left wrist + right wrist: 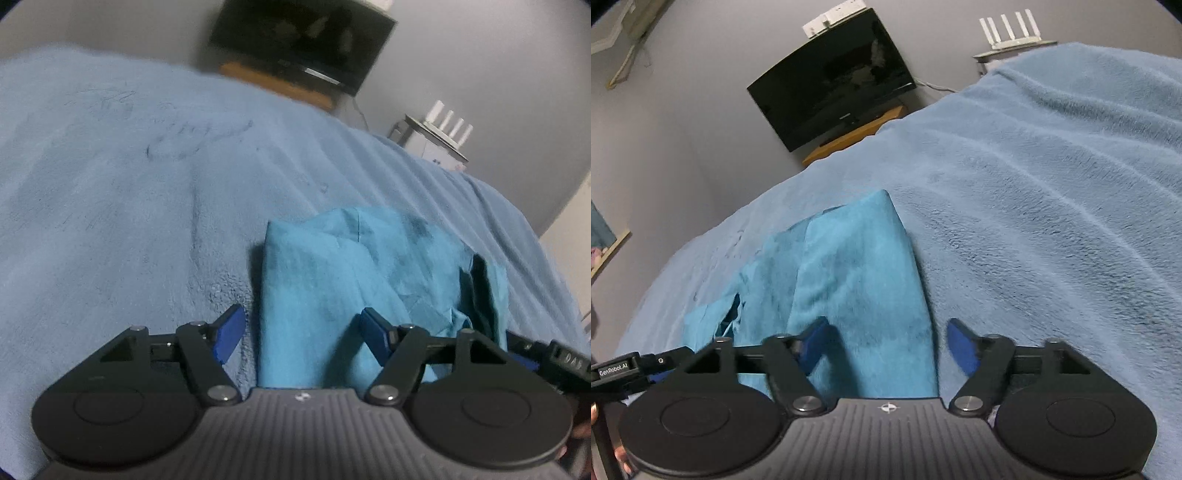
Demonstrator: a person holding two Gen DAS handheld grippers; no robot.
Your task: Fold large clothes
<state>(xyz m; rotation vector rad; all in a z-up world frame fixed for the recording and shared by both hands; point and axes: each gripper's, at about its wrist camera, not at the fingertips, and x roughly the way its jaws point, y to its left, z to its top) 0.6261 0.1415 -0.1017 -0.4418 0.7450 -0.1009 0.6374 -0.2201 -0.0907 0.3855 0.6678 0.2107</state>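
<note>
A teal garment (332, 280) lies folded into a narrow bundle on the light blue blanket (129, 192). My left gripper (301, 332) is open, its blue fingers (231, 332) spread over the garment's near left edge, holding nothing. The garment also shows in the right wrist view (857, 280), with a loose flap at its left. My right gripper (886, 343) is open, straddling the garment's near right edge, empty. The other gripper's body (620, 369) shows at the left of the right wrist view.
The blanket (1052, 221) covers a bed and is rippled to the right. A dark TV (831, 77) on a wooden shelf (857, 134) hangs on the grey wall beyond the bed. A white router (1010, 31) sits on a stand past the bed's far corner.
</note>
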